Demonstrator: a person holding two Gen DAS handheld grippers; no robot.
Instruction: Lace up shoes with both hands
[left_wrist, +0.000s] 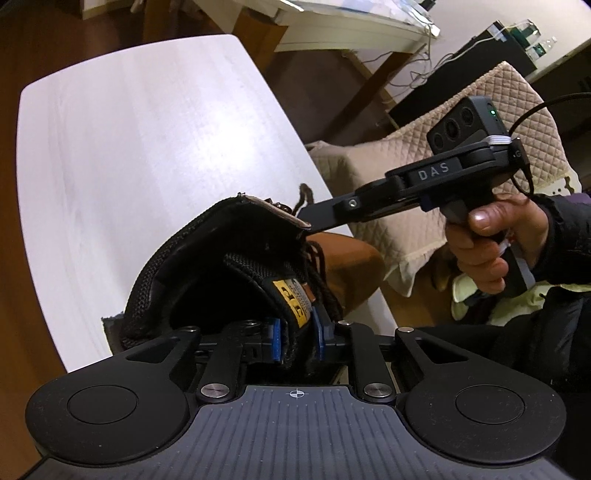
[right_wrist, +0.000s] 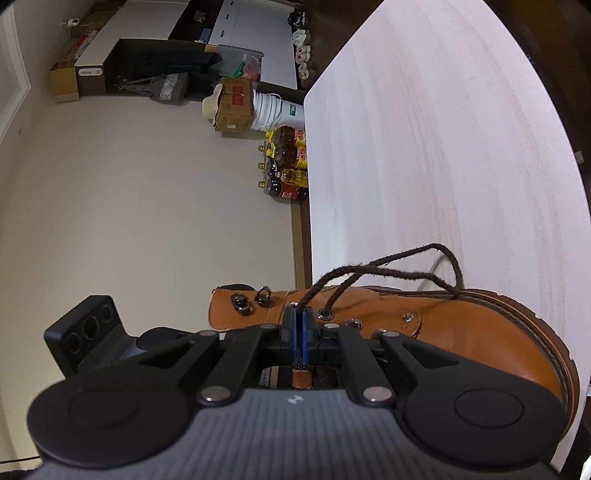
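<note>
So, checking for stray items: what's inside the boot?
The boot shows only dark padded lining and its labelled tongue, which the left gripper clamps. Deeper inside is hidden.

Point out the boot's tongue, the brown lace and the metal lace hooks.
Tongue (left_wrist: 291, 295), left wrist view, on its yellow label.
Brown lace (right_wrist: 391, 272), right wrist view, on the loop's middle.
Lace hooks (right_wrist: 242, 303), right wrist view, on one hook.

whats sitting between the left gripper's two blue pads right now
The boot's black tongue, with its yellow label, sits between the left gripper pads; seen in the left wrist view.
</note>
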